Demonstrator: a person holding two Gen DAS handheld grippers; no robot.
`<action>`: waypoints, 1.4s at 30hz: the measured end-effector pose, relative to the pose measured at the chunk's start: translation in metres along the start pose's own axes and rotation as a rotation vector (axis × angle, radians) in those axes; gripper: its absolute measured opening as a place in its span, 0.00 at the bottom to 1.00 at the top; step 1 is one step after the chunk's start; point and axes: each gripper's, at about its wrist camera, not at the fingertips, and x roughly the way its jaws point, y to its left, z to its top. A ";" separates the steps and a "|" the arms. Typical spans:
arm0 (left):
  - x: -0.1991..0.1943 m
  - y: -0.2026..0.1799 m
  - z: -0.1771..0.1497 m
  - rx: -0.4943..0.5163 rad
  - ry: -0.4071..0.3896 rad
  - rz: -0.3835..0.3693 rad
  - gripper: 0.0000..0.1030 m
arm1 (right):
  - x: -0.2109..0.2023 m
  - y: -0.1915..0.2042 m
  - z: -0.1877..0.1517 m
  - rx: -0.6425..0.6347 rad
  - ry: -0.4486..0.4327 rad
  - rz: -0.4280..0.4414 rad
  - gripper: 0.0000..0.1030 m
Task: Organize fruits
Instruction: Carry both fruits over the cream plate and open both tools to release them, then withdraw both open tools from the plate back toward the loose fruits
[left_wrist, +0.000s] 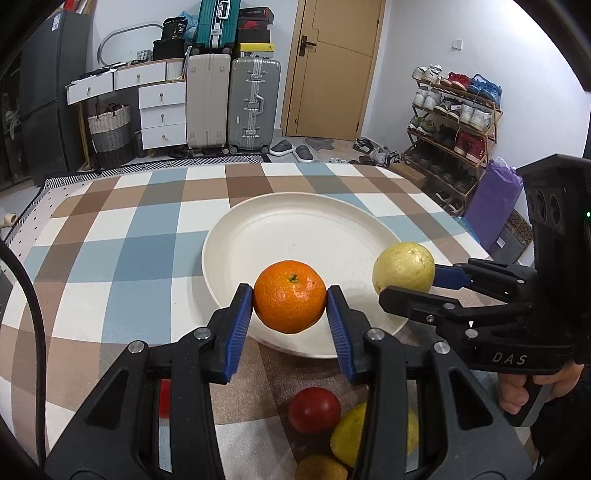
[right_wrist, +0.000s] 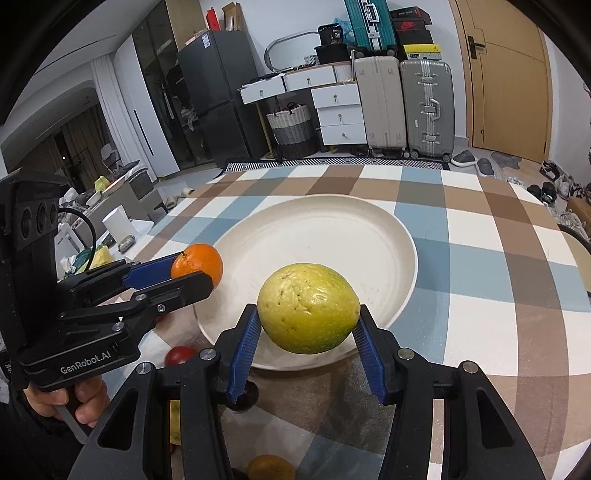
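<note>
Above the plate's (left_wrist: 236, 236) near rim, I hold 2 fruits: left claw (left_wrist: 290, 301) clamped on the orange (left_wrist: 290, 301), right claw (right_wrist: 308, 314) clamped on the guava (right_wrist: 308, 314); plate lies just ahead, below both.

Bright, even indoor light, sharp focus, heavy fisheye bending and dark corners.

Checked tablecloth table (left_wrist: 122, 258) bears a cream plate (left_wrist: 236, 240) and loose fruit (left_wrist: 314, 410).
</note>
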 end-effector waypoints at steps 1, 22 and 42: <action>0.001 0.000 -0.002 0.001 0.005 0.002 0.37 | 0.002 -0.001 -0.001 0.002 0.003 0.001 0.50; -0.003 0.000 -0.010 0.012 0.002 0.002 0.70 | -0.008 -0.003 -0.005 0.005 -0.070 0.006 0.64; -0.045 0.024 -0.017 -0.013 -0.031 0.093 0.99 | -0.018 -0.009 -0.011 0.021 -0.102 -0.018 1.00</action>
